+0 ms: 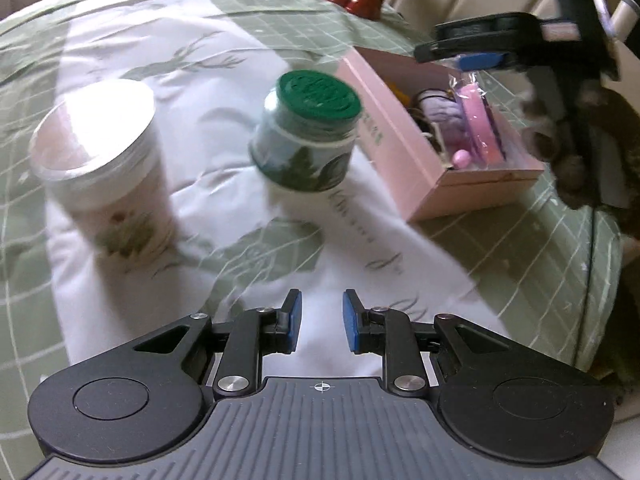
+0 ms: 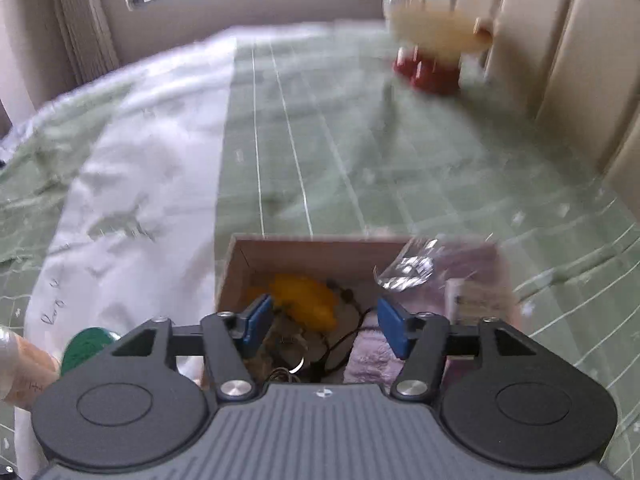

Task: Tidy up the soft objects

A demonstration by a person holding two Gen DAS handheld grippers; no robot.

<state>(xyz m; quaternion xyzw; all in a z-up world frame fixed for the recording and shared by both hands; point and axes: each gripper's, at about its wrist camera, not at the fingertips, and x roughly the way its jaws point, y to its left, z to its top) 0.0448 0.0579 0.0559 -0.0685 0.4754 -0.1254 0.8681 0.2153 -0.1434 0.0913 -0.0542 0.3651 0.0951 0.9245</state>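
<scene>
The right gripper (image 2: 324,326) hangs with its jaws apart over an open box (image 2: 240,268) on the green bedspread (image 2: 340,140). Inside lie a yellow soft thing (image 2: 308,298), black cords (image 2: 340,344), a lilac towel (image 2: 368,356) and, blurred, perhaps a plastic-wrapped packet (image 2: 412,270). A cream toy with red feet (image 2: 432,40) stands far beyond, by the headboard.

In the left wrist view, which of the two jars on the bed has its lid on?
The jar with the dark green lid, nearest the pink box. The white jar to its left stands open.

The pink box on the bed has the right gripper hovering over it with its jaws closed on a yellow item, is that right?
Not quite. The right gripper does hover over the pink box, but its jaws are open and hold nothing; the yellow item lies inside the box. The right wrist view shows it.
</scene>
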